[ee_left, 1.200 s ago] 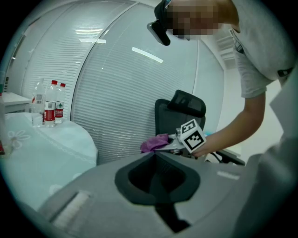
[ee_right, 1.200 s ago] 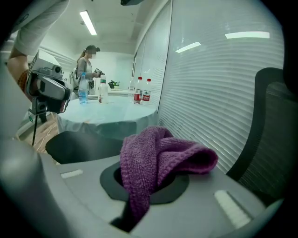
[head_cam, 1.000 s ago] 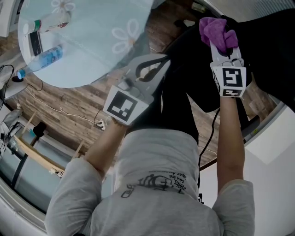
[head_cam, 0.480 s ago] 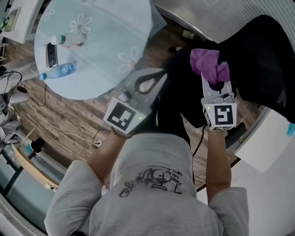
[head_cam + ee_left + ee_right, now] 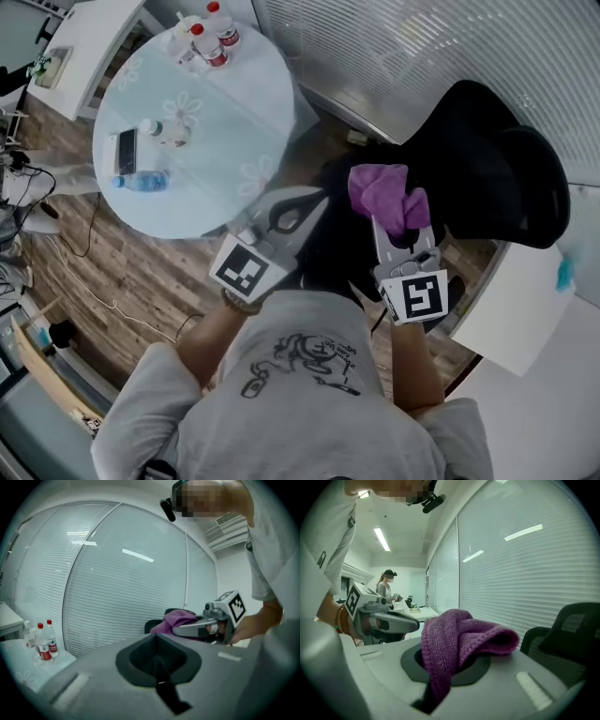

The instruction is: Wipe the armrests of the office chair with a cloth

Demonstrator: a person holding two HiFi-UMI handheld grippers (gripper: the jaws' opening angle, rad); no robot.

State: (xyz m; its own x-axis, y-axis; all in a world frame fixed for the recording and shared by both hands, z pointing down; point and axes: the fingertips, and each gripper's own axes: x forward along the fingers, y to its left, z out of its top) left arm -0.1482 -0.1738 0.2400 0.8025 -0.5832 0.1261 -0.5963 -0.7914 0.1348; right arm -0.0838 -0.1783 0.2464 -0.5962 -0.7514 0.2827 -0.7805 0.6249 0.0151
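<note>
Purple cloth (image 5: 382, 195) sits bunched in the right gripper (image 5: 401, 234), whose jaws are clamped on a fold of it. The right gripper view shows the knit draped over the jaw tips, one tail pinched down in the slot between them. The left gripper (image 5: 314, 202) is drawn together on nothing and hangs just left of the cloth, nose pointing toward it.

What matters next is where the chair (image 5: 487, 150) lies. Its black back and seat are ahead and to the right of the cloth, and the right gripper is plainly the nearer one. In the head view the cloth overlaps a dark edge of the chair, but I cannot tell whether it touches. Nor can I pick out an armrest for certain; the dark bar low on the right in the right gripper view may be one. My guess is that the cloth must go down and rightward — flat side first — before any wiping starts.

A round, pale blue counter (image 5: 234, 141) with a flower print stands well apart to the left, carrying bottles (image 5: 217, 37) and a phone (image 5: 127, 152). The floor (image 5: 141, 281) is wood plank, slatted blinds (image 5: 394, 47) run behind the chair, and a white desk (image 5: 511, 314) stands at the right.
</note>
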